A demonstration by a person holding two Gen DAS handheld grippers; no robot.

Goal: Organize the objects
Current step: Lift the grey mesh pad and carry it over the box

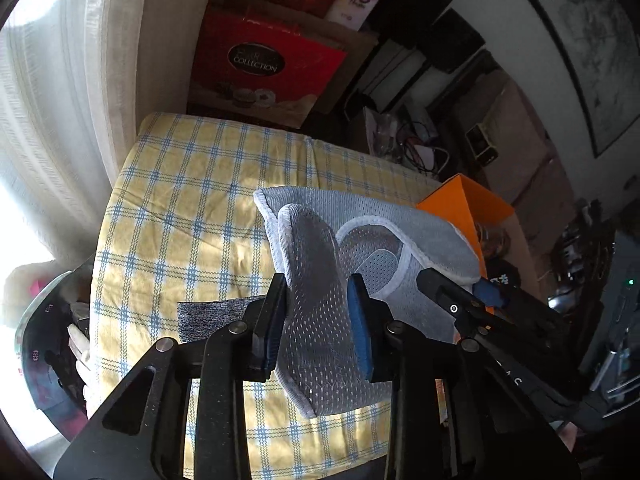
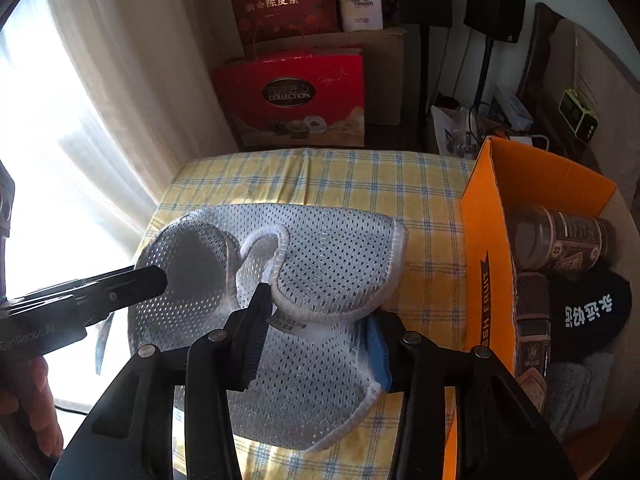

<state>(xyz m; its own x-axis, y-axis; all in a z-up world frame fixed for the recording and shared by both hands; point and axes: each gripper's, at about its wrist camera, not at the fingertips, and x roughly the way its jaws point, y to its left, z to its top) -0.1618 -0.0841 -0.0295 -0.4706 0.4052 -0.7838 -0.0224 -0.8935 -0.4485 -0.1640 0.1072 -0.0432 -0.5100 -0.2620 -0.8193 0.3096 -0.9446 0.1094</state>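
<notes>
The grey mesh garment, white-trimmed and rather limp, hangs bunched between the two tools above the checked bed cover, its lower folds drooping toward the cloth; whether they touch it I cannot tell. The left claw is clamped on a thick fold at the garment's left end, and the right claw is clamped on the near edge close to a small white label. So the step in hand looks like the lift and carry: the thing is gathered and up, not yet put away. To the right, at the bed's edge, stands an open orange cardboard box already holding two dark jars, a black cap with white lettering and something grey and fuzzy at its near end. A small dark grey cloth lies flat on the cover to the left. Next, I'd judge, both hands need to travel right together, keeping the mesh clear of the box's tall orange wall, then lower it onto the things inside before letting go. Red gift bags stand far behind the bed.
</notes>
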